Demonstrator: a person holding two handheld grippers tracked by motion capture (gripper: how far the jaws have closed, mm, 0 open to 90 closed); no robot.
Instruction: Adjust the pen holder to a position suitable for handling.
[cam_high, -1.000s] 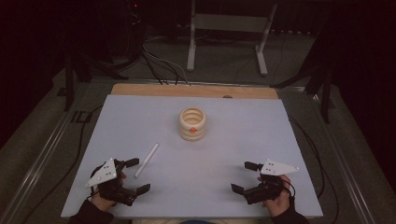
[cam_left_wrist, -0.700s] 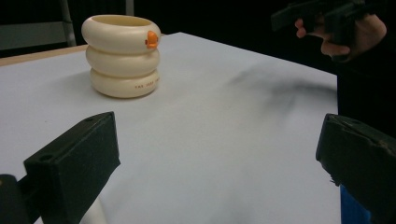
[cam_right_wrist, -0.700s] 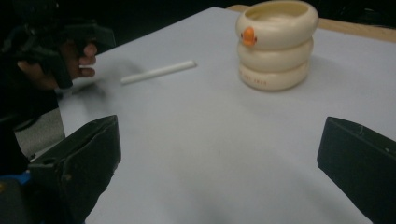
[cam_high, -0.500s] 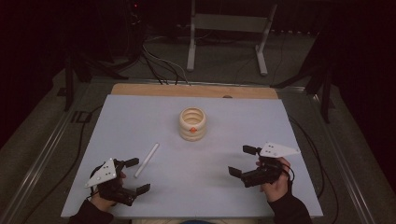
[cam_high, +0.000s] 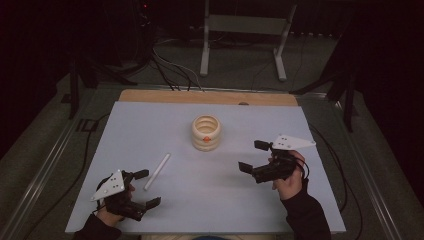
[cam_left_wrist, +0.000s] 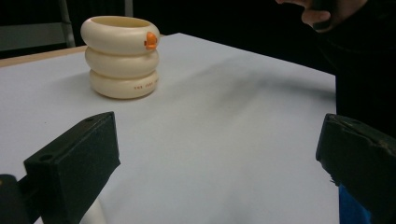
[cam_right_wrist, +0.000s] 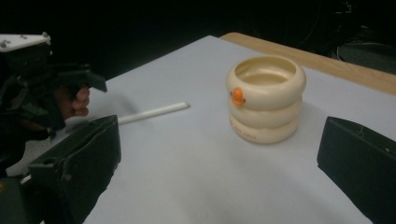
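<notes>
The white straw (cam_high: 157, 171) lay flat on the pale blue table (cam_high: 150, 125), its long axis running from near the person's side up and slightly toward the middle, so that its far end pointed roughly toward the cream ribbed cup (cam_high: 206, 132) standing upright at the centre. The left gripper (cam_high: 144, 188) sat low at the near left corner with its jaws wide apart and nothing between them; the straw's near end was just beside its upper jaw, apart from it as far as the high view showed, and in the left gripper view a pale rounded shape (cam_left_wrist: 91, 213) showed under the left-hand jaw, probably that same end. The right gripper (cam_high: 254, 157) hung on the other side of the table, also spread wide and empty, facing leftward toward the cup, with the cup (cam_right_wrist: 265, 98) standing between its two jaws in its own view though farther off, and the straw (cam_right_wrist: 152, 112) lying well beyond, close to the other hand. Judged from this, the left gripper was far nearer to the straw and would need only a short reach, closing across the straw's width rather than along it, while the right was the nearer one for steadying the cup, whose open mouth faced up.
</notes>
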